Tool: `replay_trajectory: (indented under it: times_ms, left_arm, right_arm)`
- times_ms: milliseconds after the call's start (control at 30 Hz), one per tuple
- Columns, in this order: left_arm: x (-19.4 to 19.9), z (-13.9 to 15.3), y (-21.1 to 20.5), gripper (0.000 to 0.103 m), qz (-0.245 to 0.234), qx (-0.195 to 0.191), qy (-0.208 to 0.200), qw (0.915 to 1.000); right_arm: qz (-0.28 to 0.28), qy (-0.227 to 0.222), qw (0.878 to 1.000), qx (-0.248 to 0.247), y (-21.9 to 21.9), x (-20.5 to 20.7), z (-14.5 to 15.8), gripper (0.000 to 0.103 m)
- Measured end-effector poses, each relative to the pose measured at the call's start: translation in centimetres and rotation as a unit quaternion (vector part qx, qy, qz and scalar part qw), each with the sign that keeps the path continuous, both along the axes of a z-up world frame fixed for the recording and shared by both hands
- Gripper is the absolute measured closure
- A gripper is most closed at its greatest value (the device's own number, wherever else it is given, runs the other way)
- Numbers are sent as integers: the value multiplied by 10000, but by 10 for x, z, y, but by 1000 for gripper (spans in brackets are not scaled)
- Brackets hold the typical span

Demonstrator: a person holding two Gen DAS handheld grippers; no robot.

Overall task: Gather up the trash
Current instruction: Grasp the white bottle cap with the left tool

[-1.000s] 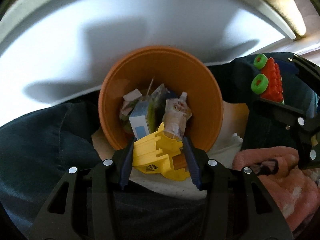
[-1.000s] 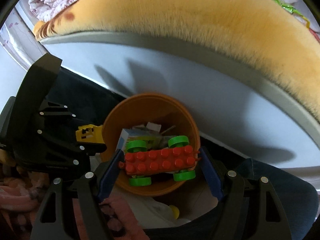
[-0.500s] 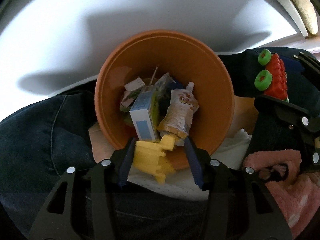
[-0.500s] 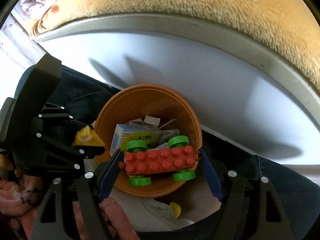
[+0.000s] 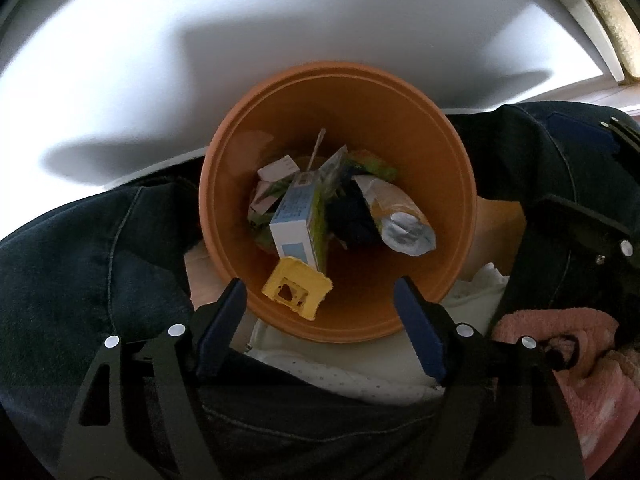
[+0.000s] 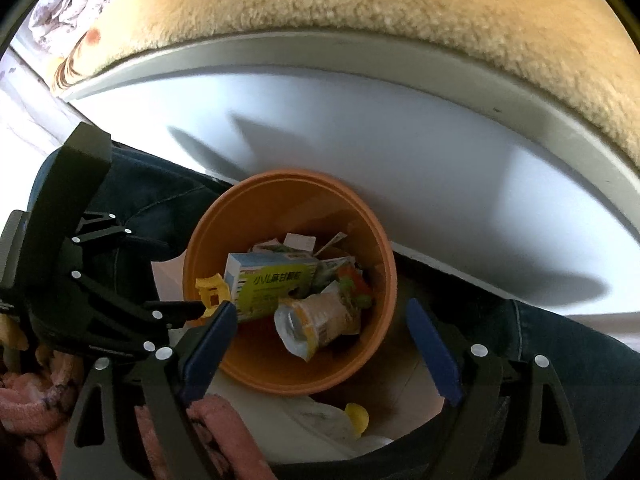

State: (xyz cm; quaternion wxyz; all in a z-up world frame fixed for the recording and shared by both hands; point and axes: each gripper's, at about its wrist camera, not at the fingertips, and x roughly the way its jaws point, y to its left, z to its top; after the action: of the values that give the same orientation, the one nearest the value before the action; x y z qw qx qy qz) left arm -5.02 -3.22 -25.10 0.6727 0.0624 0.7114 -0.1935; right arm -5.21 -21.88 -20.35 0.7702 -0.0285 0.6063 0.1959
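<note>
An orange bin (image 5: pixel 400 132) (image 6: pixel 280 200) stands between a person's legs. It holds a blue-and-white box (image 5: pixel 296 224) (image 6: pixel 272 284), a crumpled pouch (image 5: pixel 400 220) (image 6: pixel 320 320) and other scraps. A yellow toy piece (image 5: pixel 298 288) (image 6: pixel 210 288) lies loose inside the near wall. Something red and green (image 6: pixel 352 284), probably the toy brick car, shows among the trash. My left gripper (image 5: pixel 320 320) (image 6: pixel 100 280) hovers over the near rim, jaws opening, pads touching nothing. My right gripper (image 6: pixel 320 340) (image 5: pixel 600 220) hovers beside it, jaws opening and bare.
A white bed panel (image 5: pixel 280 40) (image 6: pixel 440 152) rises right behind the bin, with a beige fluffy blanket (image 6: pixel 360 8) on top. Dark jeans (image 5: pixel 80 260) (image 6: pixel 580 352) flank the bin. Pink fabric (image 5: pixel 580 344) (image 6: pixel 36 400), white cloth (image 5: pixel 340 364) and a small yellow bit (image 6: pixel 356 416) lie close by.
Both grippers have opened wide. The yellow toy piece left the left gripper's pads and dropped into the bin. The red brick car is gone from between the right gripper's pads.
</note>
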Motion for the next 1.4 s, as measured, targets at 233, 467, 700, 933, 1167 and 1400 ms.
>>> replay_trajectory:
  times_ms: [233, 467, 700, 933, 1167, 1400]
  left_arm:
    - [0, 21, 4, 28, 35, -107, -296, 9995]
    - [8, 93, 12, 28, 82, -399, -1147, 9926]
    - [34, 171, 15, 22, 128, -688, -2135, 9744]
    - [109, 219, 18, 21, 367, -788, -2868, 9540]
    - [220, 239, 6, 21, 801, -1020, -3155, 9400]
    - [338, 225, -18, 21, 1183, -907, -3220, 9349]
  right_arm:
    - [-68, -260, 9996, 110, -9, -3, 27, 18]
    - [-117, -998, 9941, 408, -16, 0, 94, 18]
    - [-198, -1853, 9801, 680, -31, 8, 160, 16]
    - [-421, -2209, 9714, 762, -51, 23, 184, 15]
    - [-597, -2179, 9709, 791, -61, 46, 179, 15]
    - [-741, -2098, 9712, 848, -71, 71, 172, 15]
